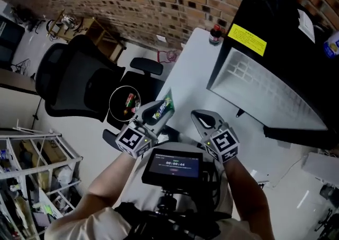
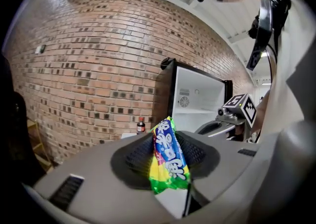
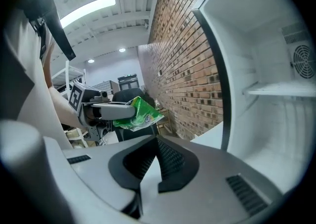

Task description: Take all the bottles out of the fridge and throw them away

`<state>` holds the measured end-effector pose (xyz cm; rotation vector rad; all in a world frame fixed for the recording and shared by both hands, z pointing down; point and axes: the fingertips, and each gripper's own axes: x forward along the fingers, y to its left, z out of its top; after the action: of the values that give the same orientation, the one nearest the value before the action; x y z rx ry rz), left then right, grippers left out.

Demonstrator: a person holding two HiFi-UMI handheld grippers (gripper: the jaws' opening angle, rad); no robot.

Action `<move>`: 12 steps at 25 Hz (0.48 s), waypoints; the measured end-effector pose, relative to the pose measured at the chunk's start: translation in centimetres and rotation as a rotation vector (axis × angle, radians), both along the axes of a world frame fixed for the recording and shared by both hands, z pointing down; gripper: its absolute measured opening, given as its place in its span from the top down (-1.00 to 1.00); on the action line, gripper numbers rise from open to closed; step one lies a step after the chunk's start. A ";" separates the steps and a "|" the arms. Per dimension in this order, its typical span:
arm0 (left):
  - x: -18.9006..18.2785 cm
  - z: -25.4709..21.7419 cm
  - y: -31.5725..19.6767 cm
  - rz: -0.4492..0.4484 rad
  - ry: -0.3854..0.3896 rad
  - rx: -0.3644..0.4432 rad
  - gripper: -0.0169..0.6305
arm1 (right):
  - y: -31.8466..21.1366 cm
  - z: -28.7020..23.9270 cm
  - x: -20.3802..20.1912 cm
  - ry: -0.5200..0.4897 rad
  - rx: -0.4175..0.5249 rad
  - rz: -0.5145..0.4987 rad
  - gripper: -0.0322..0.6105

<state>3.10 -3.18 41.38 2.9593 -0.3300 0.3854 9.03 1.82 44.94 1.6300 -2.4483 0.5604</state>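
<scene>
**Bottle.** One small dark bottle with a red cap (image 1: 215, 33). It stands upright on the white table top (image 1: 185, 74), just beside the far corner of the black mini fridge with a white interior (image 1: 296, 59), on the brick-wall side. Neither of my tools touches it.

**Fridge.** It stands open, with a white inner shelf visible in the right gripper view.

**My left gripper** (image 1: 152, 113). It is out in front of the fridge, past the table's edge. Its jaws are clamped on a crinkled green, yellow and blue foil packet (image 1: 163, 107), which sticks out beyond the tips.

**My right gripper** (image 1: 204, 120). It is beside the left one and nearer the fridge. Its jaws are pressed together on themselves.

**Round bin with a white rim and dark liner** (image 1: 112, 96). It sits on the floor, well apart from the fridge and just beyond the left gripper. Red and green items lie inside.

**Black mesh office chair** (image 1: 79, 80). It is beside the bin, farther still from the fridge.
</scene>
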 end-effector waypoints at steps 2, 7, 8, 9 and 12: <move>-1.7 0.8 -1.4 -0.058 -0.009 0.007 0.52 | -1.1 0.0 -0.9 0.003 -0.005 -0.041 0.89; -5.8 2.9 -5.4 -0.190 -0.073 -0.038 0.52 | -3.5 -0.1 -3.1 0.013 -0.012 -0.114 0.89; -6.7 3.6 -6.3 -0.209 -0.083 -0.042 0.52 | -4.0 0.0 -3.5 0.014 -0.015 -0.124 0.89; -7.7 4.4 -7.2 -0.225 -0.094 -0.037 0.52 | -4.4 0.0 -3.9 0.014 -0.017 -0.135 0.89; -10.9 7.0 -9.9 -0.271 -0.148 -0.020 0.52 | -5.6 0.4 -5.2 0.010 -0.027 -0.167 0.89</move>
<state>-7.82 -13.04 48.42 2.8188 -0.7288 0.5683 3.87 -3.74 45.29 1.3971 -2.5276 0.5560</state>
